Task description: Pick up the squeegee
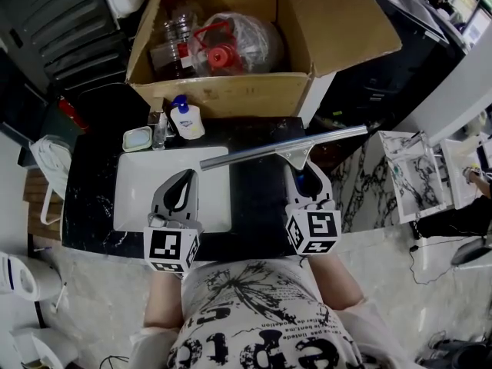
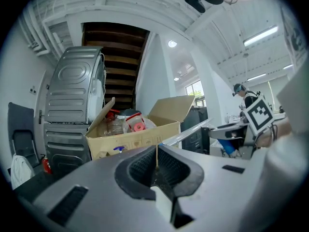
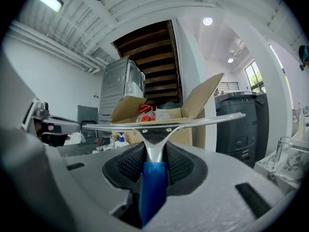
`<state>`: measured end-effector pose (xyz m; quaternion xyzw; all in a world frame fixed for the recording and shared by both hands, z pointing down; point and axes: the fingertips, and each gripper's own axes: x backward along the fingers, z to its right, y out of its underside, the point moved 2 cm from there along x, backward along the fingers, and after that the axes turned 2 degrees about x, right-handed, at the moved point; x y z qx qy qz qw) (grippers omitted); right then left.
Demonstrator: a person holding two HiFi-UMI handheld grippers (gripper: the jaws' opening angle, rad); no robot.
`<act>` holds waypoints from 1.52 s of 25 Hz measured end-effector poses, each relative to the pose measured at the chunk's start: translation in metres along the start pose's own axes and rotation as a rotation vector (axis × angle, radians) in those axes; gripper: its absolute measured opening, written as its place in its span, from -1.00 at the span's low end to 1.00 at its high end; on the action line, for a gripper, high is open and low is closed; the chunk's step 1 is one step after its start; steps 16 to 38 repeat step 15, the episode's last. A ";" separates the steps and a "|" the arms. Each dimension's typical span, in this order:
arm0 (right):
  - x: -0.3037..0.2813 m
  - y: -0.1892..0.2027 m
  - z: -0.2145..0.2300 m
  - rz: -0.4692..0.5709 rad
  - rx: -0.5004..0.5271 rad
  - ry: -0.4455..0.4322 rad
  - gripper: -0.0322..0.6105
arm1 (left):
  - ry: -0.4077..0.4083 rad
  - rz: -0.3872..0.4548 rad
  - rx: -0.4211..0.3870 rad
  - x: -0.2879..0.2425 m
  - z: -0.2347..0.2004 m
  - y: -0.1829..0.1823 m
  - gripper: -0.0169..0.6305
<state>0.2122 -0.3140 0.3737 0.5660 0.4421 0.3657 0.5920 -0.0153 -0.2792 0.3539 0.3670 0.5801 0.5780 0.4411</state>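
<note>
The squeegee (image 1: 270, 151) has a long metal blade bar and a blue handle. My right gripper (image 1: 302, 172) is shut on that handle and holds it level above the black counter (image 1: 254, 198). In the right gripper view the blue handle (image 3: 153, 187) sits pinched between the ribbed pads, and the blade bar (image 3: 164, 123) runs crosswise in front. My left gripper (image 1: 187, 178) hovers over the white sink (image 1: 134, 198). Its pads meet in the left gripper view with nothing between them (image 2: 156, 161).
An open cardboard box (image 1: 223, 92) with plastic bottles stands behind the counter. A soap pump bottle (image 1: 187, 119), a tap and a soap dish (image 1: 137, 138) sit at the sink's back edge. A marble-patterned stand (image 1: 411, 177) is to the right, and a washing machine (image 2: 72, 110) at the far left.
</note>
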 end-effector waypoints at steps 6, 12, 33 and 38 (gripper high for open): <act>-0.001 0.005 -0.002 -0.020 -0.020 -0.002 -0.55 | 0.001 -0.005 0.002 0.001 0.001 0.003 -0.91; -0.003 0.007 -0.003 -0.034 -0.020 -0.003 -0.54 | 0.003 -0.009 0.003 0.002 0.002 0.004 -0.91; -0.003 0.008 -0.004 -0.039 -0.021 -0.001 -0.54 | 0.008 -0.003 -0.001 0.003 0.005 0.002 -0.91; -0.003 0.008 -0.004 -0.039 -0.021 -0.001 -0.54 | 0.008 -0.003 -0.001 0.003 0.005 0.002 -0.91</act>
